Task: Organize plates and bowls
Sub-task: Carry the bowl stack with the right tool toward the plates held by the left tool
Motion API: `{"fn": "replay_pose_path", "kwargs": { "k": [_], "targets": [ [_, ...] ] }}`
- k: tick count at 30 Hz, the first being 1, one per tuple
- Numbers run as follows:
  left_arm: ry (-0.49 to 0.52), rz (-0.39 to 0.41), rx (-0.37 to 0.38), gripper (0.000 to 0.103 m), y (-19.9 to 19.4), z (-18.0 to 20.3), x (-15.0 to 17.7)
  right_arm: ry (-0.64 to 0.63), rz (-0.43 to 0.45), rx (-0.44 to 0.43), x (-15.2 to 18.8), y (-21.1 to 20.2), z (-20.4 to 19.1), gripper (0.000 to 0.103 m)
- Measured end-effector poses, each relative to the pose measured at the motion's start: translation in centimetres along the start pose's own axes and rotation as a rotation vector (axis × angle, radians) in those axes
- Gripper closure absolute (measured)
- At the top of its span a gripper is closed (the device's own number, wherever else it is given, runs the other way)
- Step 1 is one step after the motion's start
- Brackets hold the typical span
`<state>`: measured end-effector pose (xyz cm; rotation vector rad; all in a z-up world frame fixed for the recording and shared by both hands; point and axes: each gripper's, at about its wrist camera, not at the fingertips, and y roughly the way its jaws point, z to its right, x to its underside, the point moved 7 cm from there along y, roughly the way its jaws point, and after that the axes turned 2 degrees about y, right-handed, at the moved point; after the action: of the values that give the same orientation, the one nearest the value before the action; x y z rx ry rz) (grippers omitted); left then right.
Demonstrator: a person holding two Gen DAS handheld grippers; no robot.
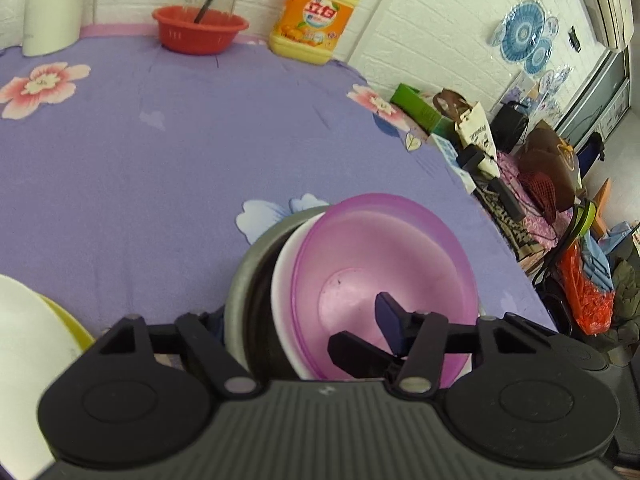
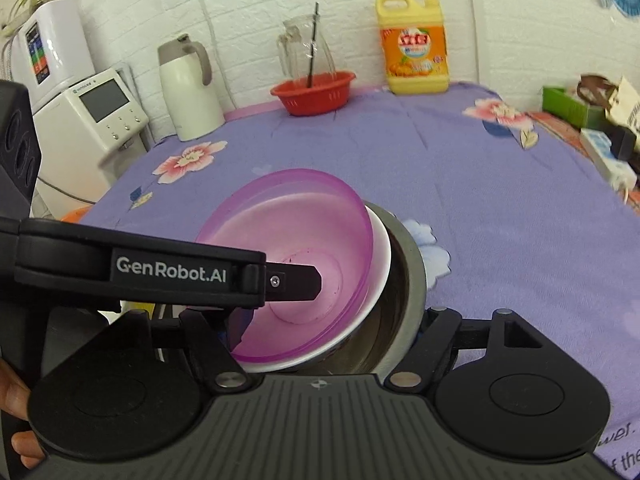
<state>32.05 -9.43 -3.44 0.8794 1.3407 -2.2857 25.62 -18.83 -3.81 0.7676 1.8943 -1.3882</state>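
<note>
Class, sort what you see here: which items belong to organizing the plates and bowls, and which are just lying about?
Belong to the job:
purple bowl
white bowl
metal bowl
left gripper

Just lying about:
red basket
detergent bottle
white kettle
glass jug

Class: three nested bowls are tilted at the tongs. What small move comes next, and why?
Probably lower the stack until the metal bowl sits flat on the tablecloth: the purple bowl and white bowl are nested inside it, and all three are steeply tilted.
</note>
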Motion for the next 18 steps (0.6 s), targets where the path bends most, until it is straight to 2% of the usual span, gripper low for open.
{"fn": "replay_pose_path", "kwargs": {
  "k": [3,6,11,15,18],
  "targets": [
    [-0.006,0.043,-0.029,0.046,-2.4,-1.2,-0.2,-0.032,0.018,-0.038,-0.6,-0.3,-2.1,0.000],
    [-0.016,0.084,-0.101,0.045,-5.4,-3.7,0.1,-0.056,0.018,-0.110,-0.8,0.1,-5.0,0.000],
    [-0.083,0.119,-0.221,0.045,-9.9,-9.3,1.9,-0.108,-0.031,-0.244,-0.2,1.9,-11.1,0.000],
    [-0.150,0.129,-0.270,0.044,-12.4,-13.3,3.7,-0.167,-0.070,-0.307,0.9,3.1,-15.4,0.000],
    [-0.183,0.132,-0.290,0.044,-13.4,-15.3,4.7,-0.186,-0.105,-0.341,1.6,3.6,-17.2,0.000]
  ]
}}
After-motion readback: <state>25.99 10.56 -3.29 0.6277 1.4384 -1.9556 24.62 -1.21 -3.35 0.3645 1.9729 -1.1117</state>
